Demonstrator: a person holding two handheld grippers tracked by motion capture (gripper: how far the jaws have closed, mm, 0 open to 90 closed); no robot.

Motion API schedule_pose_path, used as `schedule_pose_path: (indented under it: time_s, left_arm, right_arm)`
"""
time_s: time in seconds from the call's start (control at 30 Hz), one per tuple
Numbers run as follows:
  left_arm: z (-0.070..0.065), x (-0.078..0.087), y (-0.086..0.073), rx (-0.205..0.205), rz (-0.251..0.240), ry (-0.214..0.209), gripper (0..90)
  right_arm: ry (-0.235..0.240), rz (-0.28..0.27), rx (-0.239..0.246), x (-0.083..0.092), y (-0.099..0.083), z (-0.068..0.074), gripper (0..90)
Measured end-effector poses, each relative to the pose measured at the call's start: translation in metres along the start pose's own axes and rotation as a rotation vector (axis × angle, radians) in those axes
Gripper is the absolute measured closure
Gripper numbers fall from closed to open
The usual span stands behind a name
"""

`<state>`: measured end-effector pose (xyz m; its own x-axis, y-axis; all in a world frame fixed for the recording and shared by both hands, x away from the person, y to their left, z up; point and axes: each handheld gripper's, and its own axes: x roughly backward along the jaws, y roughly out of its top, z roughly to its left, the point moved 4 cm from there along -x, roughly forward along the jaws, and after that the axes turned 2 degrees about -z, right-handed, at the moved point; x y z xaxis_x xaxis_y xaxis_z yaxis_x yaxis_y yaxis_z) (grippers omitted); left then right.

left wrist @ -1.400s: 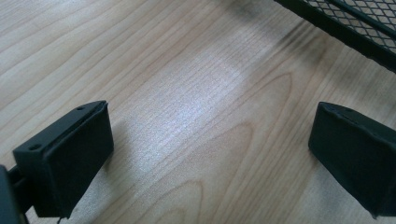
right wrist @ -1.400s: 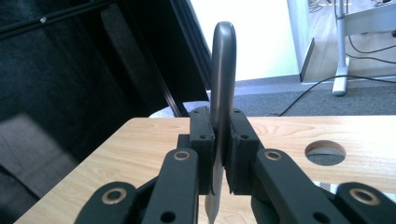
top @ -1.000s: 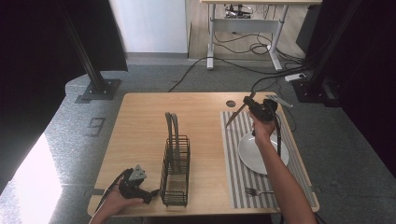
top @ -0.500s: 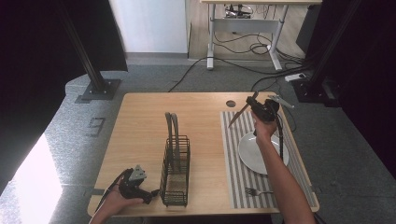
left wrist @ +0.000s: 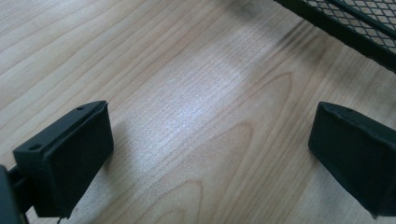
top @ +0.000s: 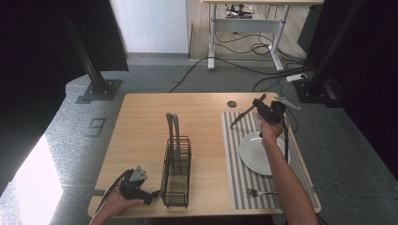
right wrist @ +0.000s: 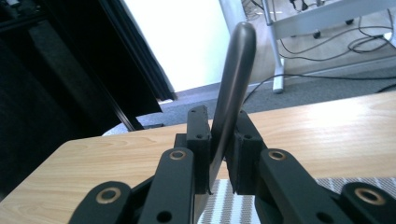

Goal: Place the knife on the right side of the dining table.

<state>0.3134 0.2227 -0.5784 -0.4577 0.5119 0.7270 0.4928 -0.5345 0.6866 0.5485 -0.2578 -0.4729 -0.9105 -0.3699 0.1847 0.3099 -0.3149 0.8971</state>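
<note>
Evidently knife (right wrist: 232,88) clamped between jaws.

**Knife clamped between the jaws**

The right gripper (right wrist: 219,161) has its two black jaws closed on a knife (right wrist: 233,88) — the dark handle rises upright past them, its rounded end at the top. Below lies a wooden table (right wrist: 327,126), with a striped mat (right wrist: 224,205) showing between the jaws. Beyond — grey floor, cables (right wrist: 327,77), a white desk leg (right wrist: 276,60).

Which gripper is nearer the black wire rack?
Left. The left gripper sits right beside the black wire rack at its near corner; the right gripper, holding a knife, is across the table over the striped mat.
</note>
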Motion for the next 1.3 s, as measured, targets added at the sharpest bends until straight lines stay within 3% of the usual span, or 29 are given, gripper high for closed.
schedule_pose_path:
  time_s: [0.23, 0.8, 1.3]
  left_arm:
    - [0.000, 0.000, 0.000, 0.000, 0.000, 0.000, 0.0]
    - [0.000, 0.000, 0.000, -0.002, 0.000, -0.001, 0.0]
    - [0.000, 0.000, 0.000, -0.002, 0.000, -0.002, 0.0]
  right_arm:
    - [-0.025, 0.009, -0.030, 0.001, -0.002, -0.012, 79.1]
    - [-0.078, 0.043, -0.003, 0.005, -0.005, -0.026, 75.3]
    - [-0.113, 0.119, -0.064, 0.006, -0.014, -0.055, 69.6]
